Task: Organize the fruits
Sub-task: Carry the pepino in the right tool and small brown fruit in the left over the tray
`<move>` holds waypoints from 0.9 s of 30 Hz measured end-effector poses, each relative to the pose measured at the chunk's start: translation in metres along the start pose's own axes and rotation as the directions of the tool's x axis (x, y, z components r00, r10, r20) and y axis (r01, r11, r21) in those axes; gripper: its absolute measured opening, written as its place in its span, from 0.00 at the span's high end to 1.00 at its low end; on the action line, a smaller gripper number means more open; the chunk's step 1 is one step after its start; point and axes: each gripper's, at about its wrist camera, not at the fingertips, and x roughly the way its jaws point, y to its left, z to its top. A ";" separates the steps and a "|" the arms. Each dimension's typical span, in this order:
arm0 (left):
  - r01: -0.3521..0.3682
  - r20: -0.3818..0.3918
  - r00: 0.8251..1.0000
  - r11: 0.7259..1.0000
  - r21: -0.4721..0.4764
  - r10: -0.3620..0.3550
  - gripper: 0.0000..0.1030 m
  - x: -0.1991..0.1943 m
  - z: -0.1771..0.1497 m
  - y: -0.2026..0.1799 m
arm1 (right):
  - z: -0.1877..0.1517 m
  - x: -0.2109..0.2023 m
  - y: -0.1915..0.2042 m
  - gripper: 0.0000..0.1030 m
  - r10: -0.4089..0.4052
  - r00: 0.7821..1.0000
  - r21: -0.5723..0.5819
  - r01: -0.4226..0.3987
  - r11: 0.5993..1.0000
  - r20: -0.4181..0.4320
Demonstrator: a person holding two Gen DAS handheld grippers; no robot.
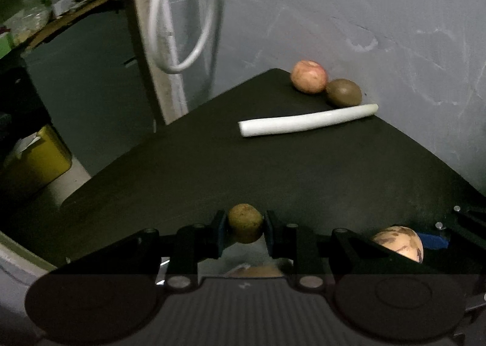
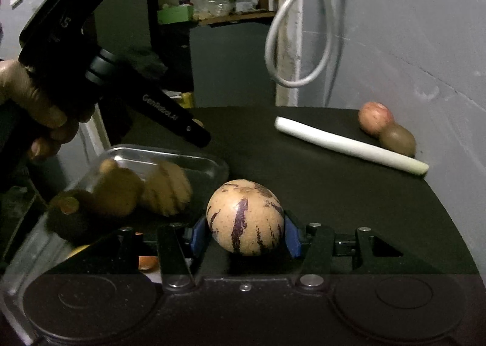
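My left gripper point(image 1: 245, 228) is shut on a small round brown-green fruit point(image 1: 245, 226), held above the black table point(image 1: 212, 169). My right gripper point(image 2: 246, 229) is shut on a cream melon with purple stripes point(image 2: 245, 217); that melon point(image 1: 399, 242) also shows at the lower right of the left wrist view. A metal tray point(image 2: 170, 154) at the left holds several brown and dark fruits point(image 2: 165, 188). At the table's far corner lie a pink apple point(image 1: 309, 76) and a brown kiwi point(image 1: 344, 92), touching each other. A white leek stalk point(image 1: 306, 120) lies in front of them.
A person's hand point(image 2: 33, 106) holds the left gripper's black handle point(image 2: 91, 51) above the tray. A white cable loop point(image 1: 179, 27) hangs beside a post behind the table. A grey wall point(image 1: 379, 27) bounds the table's right side. A yellow box point(image 1: 39, 160) stands on the floor at left.
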 end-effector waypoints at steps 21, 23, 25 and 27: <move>-0.029 0.041 0.999 0.989 -0.147 0.035 0.73 -0.103 -0.094 0.053 | 0.004 -0.052 0.092 0.48 0.110 0.994 -0.132 -0.105 0.986 0.029; -0.020 0.035 0.999 0.987 -0.157 0.026 0.73 -0.109 -0.106 0.052 | 0.001 -0.061 0.100 0.48 0.120 0.992 -0.146 -0.115 0.983 0.029; -0.009 0.029 0.999 0.986 -0.165 0.015 0.73 -0.113 -0.117 0.050 | -0.003 -0.069 0.107 0.48 0.128 0.991 -0.161 -0.122 0.979 0.029; 0.000 0.022 1.000 0.985 -0.172 0.004 0.73 -0.117 -0.128 0.046 | -0.008 -0.078 0.114 0.48 0.136 0.990 -0.170 -0.130 0.977 0.024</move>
